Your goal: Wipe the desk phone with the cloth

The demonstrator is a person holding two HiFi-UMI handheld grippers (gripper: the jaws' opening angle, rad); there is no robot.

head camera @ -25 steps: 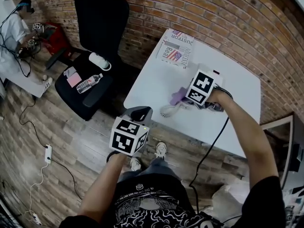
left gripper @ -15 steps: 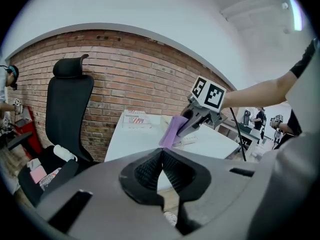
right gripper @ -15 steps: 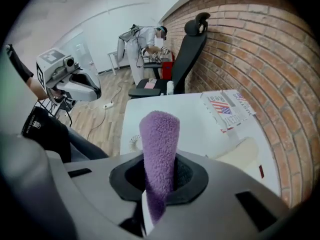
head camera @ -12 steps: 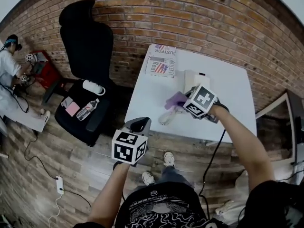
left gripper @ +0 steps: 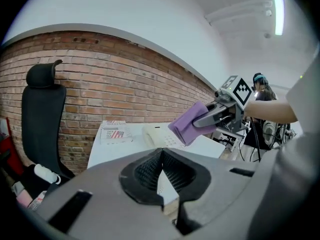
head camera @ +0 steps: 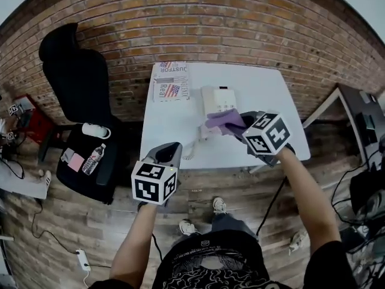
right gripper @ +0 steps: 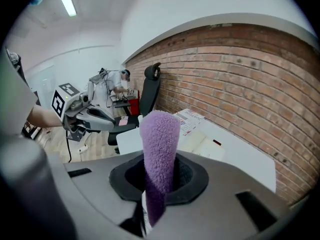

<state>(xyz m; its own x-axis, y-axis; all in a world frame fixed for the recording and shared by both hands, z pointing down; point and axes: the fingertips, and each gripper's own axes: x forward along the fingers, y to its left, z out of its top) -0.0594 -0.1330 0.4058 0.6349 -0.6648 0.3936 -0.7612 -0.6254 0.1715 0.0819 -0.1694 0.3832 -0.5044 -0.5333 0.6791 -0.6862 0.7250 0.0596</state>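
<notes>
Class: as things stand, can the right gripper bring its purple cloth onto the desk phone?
Probably yes. The right gripper, shut on the purple cloth, hangs just above the desk phone with nothing between them; the left gripper is aside, short of the table.

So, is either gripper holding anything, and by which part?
The right gripper grips the purple cloth by one end; the rest sticks out past the jaws. The left gripper holds nothing.

Bare table (head camera: 272, 90) right of desk phone (head camera: 218, 99) — booklet (head camera: 170, 81) left.
</notes>
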